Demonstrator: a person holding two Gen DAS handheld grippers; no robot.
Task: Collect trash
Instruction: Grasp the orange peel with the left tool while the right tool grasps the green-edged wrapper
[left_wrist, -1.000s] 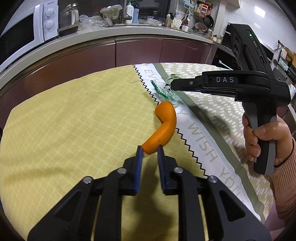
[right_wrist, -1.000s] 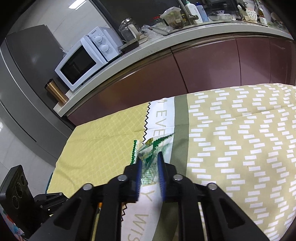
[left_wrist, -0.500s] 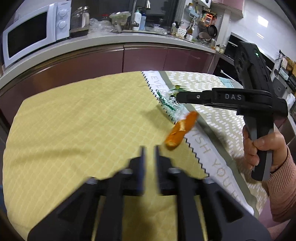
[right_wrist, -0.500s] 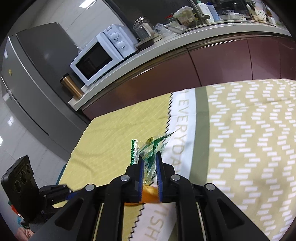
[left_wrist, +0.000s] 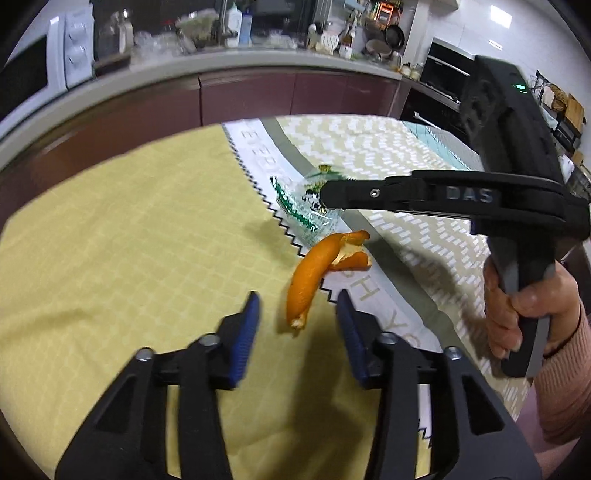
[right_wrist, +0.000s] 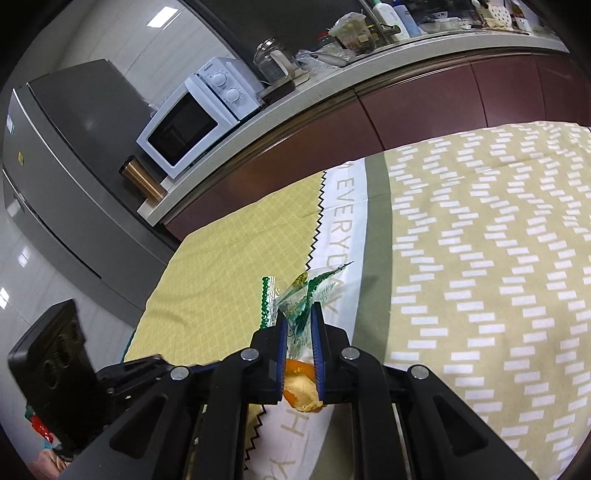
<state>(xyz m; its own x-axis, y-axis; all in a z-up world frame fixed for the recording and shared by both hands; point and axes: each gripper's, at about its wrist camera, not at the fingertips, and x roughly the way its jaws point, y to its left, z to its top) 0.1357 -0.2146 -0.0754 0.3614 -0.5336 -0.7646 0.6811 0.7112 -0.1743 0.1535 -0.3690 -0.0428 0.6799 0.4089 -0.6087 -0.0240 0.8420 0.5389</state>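
An orange peel (left_wrist: 314, 269) lies on the yellow tablecloth (left_wrist: 129, 229) at the zigzag seam. My left gripper (left_wrist: 297, 314) is open, its blue pads on either side of the peel's near end, just above the cloth. My right gripper (right_wrist: 298, 328) is shut on a clear plastic wrapper with green print (right_wrist: 299, 295) and holds it above the cloth. The wrapper also shows in the left wrist view (left_wrist: 306, 206), pinched at the right gripper's tip. The peel shows below the right gripper's fingers (right_wrist: 301, 387).
The table's far edge faces dark red cabinets (left_wrist: 240, 99) under a cluttered counter. A white microwave (right_wrist: 192, 122) and a grey fridge (right_wrist: 66, 177) stand to the left. The patterned half of the cloth (right_wrist: 480, 258) lies to the right.
My left gripper let go of the peel, drew back, then opened wide around its near end. The peel shifted and turned. My right gripper closed on the wrapper and lifted it.
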